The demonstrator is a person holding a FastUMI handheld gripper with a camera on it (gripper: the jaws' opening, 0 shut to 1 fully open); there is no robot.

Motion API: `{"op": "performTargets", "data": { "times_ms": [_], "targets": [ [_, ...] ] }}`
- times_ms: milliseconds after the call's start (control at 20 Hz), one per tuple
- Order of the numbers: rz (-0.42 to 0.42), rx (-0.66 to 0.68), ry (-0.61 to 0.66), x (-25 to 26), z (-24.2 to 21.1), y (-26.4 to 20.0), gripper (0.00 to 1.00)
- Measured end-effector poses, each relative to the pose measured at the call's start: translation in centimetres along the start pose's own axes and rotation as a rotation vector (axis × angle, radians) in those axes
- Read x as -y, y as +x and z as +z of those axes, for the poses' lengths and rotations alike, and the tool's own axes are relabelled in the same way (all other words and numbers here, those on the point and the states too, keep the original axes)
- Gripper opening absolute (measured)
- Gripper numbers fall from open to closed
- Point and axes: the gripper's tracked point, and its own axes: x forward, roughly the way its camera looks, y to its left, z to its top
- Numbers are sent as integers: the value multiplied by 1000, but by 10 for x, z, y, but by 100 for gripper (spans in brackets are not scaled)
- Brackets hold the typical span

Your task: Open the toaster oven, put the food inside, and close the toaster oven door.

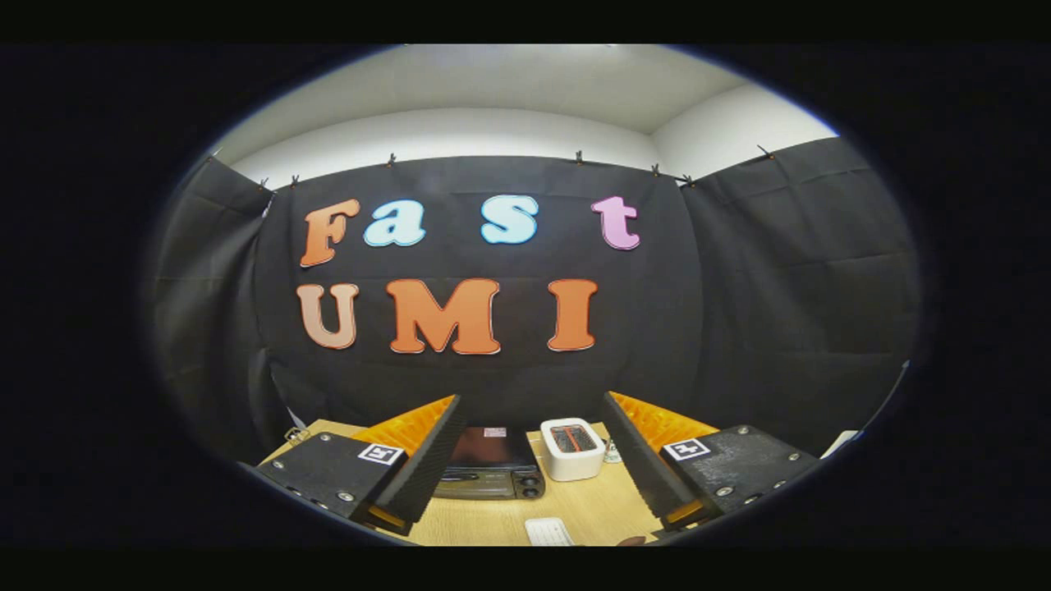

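A dark toaster oven (490,469) stands on the wooden table (595,509), beyond my fingers and toward the left one. Its top and front control strip show; the door looks shut. My gripper (530,460) is held high above the table, open, with a wide gap and nothing between the fingers (427,460). A small brown edge of something (632,541) shows at the near table edge, maybe the food; too little shows to tell.
A white pop-up toaster (572,448) stands right of the oven, a small object (611,451) beside it. A white flat item (548,532) lies near the front of the table. Black cloth walls close the booth behind and at both sides.
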Motion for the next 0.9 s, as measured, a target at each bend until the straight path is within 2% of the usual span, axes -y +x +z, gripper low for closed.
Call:
{"op": "performTargets", "data": {
  "times_ms": [900],
  "targets": [
    [-39, -14, -27, 12, -8, 0, 99]
  ]
}}
